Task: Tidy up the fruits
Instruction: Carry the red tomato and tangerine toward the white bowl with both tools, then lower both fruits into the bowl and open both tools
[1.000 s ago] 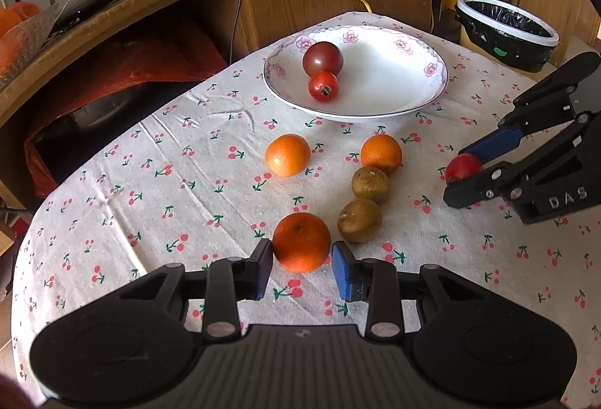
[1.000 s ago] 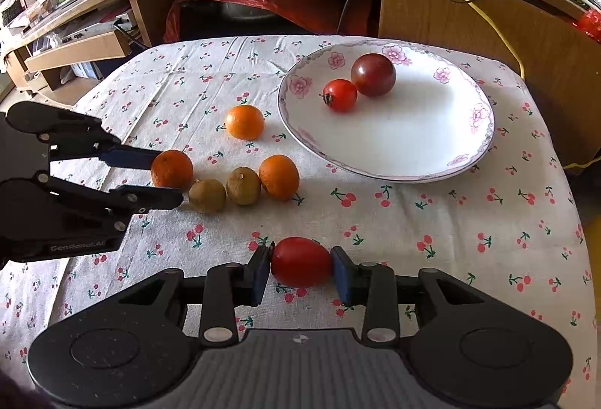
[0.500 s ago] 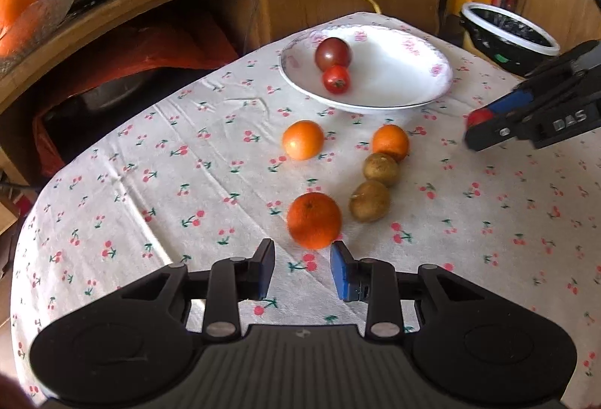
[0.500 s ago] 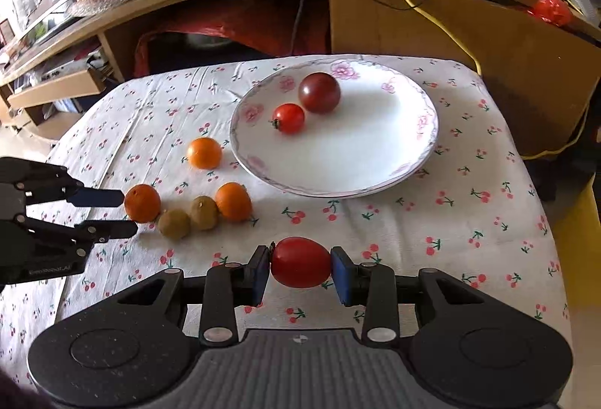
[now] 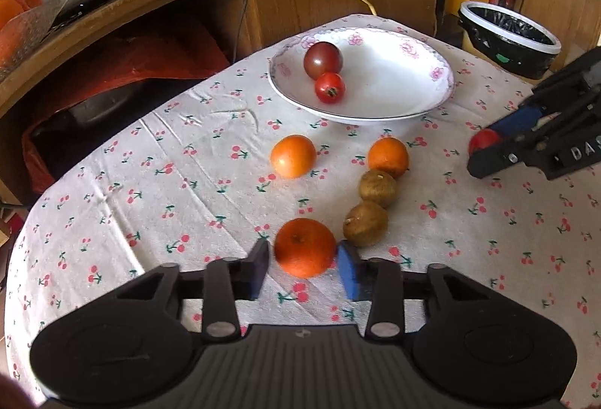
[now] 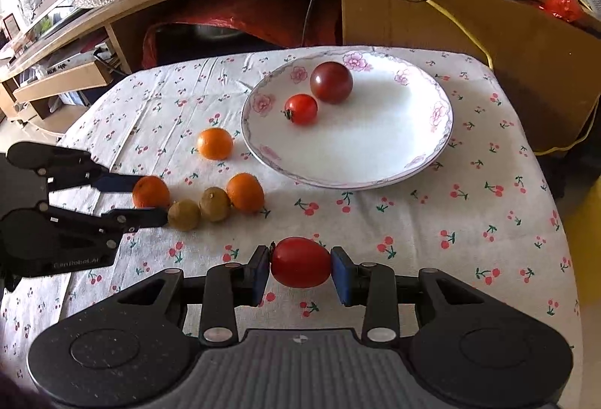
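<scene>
Red and oval, a plum tomato (image 6: 300, 261) was clamped end to end between the pads of the right gripper (image 6: 300, 268), above the cherry-print tablecloth (image 6: 469, 221), short of the floral plate (image 6: 432, 153). Its long axis lay crosswise, stem end toward the left pad. It was judged light, smooth and soft-skinned, so gentle pressure was advised. An orange (image 5: 304, 246) sat between the left gripper's (image 5: 303, 268) parted fingers, the right pad touching it, not yet clasped. Two brown kiwis (image 5: 366, 223) lay just beside.
</scene>
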`<move>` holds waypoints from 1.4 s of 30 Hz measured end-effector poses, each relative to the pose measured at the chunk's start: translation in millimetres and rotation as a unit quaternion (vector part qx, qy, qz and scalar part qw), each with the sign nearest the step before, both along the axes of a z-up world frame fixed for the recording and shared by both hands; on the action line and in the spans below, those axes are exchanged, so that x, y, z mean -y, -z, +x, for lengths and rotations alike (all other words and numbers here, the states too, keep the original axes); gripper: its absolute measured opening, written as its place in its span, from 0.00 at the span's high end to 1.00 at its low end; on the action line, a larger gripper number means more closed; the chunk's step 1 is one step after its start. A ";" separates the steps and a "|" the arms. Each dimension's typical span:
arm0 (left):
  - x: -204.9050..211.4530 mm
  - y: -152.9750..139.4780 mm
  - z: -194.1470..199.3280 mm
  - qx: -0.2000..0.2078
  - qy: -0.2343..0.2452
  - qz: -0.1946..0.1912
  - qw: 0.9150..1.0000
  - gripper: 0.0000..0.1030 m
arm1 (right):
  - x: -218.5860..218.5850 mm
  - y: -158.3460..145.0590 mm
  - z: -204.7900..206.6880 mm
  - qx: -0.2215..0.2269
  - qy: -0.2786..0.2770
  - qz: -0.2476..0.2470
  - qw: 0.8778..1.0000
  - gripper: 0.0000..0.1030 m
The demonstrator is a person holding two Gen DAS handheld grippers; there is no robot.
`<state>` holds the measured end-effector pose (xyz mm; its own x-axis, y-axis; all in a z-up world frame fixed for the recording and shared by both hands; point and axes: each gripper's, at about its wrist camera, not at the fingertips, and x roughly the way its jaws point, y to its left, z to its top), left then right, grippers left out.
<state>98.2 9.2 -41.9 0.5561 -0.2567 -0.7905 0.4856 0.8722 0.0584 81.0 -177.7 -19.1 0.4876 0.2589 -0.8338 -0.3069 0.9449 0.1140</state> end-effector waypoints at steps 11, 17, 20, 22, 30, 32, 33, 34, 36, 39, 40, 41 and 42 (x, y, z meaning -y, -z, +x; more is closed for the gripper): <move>-0.3 -4.5 -5.4 0.005 -0.002 0.005 1.000 0.59 | 0.5 -2.2 3.9 0.009 0.005 -0.003 1.000 0.70; 6.4 -13.3 -2.3 0.018 0.000 0.000 1.000 0.59 | 1.1 -8.4 7.4 0.021 0.009 -0.001 1.000 0.70; 13.1 -18.6 0.7 0.025 0.004 -0.002 1.000 0.59 | 1.8 -13.0 9.1 0.030 0.011 0.001 0.999 0.70; 19.0 -22.9 3.1 0.031 0.008 -0.003 0.999 0.59 | 1.6 -15.3 10.1 0.034 0.012 0.001 0.999 0.70; 39.4 -34.3 14.9 0.044 0.016 -0.007 0.999 0.59 | 3.7 -18.8 15.6 0.046 0.018 0.003 0.999 0.70; 43.9 -36.7 18.4 0.047 0.016 -0.009 0.999 0.59 | 4.3 -19.2 18.0 0.047 0.021 0.004 0.999 0.70; 46.4 -38.0 20.1 0.049 0.016 -0.009 0.999 0.59 | 4.4 -19.2 19.5 0.048 0.023 0.005 0.999 0.70; 49.1 -39.4 22.5 0.051 0.015 -0.010 0.999 0.59 | 4.5 -19.1 21.2 0.050 0.025 0.006 0.998 0.70; 53.7 -42.0 26.8 0.054 0.015 -0.013 0.998 0.59 | 4.7 -19.0 24.4 0.053 0.030 0.007 0.998 0.70; 60.5 -44.2 32.6 0.057 0.014 -0.017 0.998 0.59 | 6.4 -17.2 29.8 0.054 0.037 0.011 0.998 0.70; 62.3 -44.3 34.3 0.057 0.014 -0.018 0.998 0.59 | 7.2 -15.7 31.9 0.054 0.040 0.012 0.998 0.70; 63.7 -43.8 36.1 0.056 0.013 -0.020 0.998 0.59 | 7.8 -14.6 33.3 0.054 0.042 0.012 0.998 0.70; 64.8 -43.1 37.7 0.055 0.013 -0.021 0.998 0.59 | 7.5 -13.4 34.6 0.053 0.043 0.012 0.998 0.70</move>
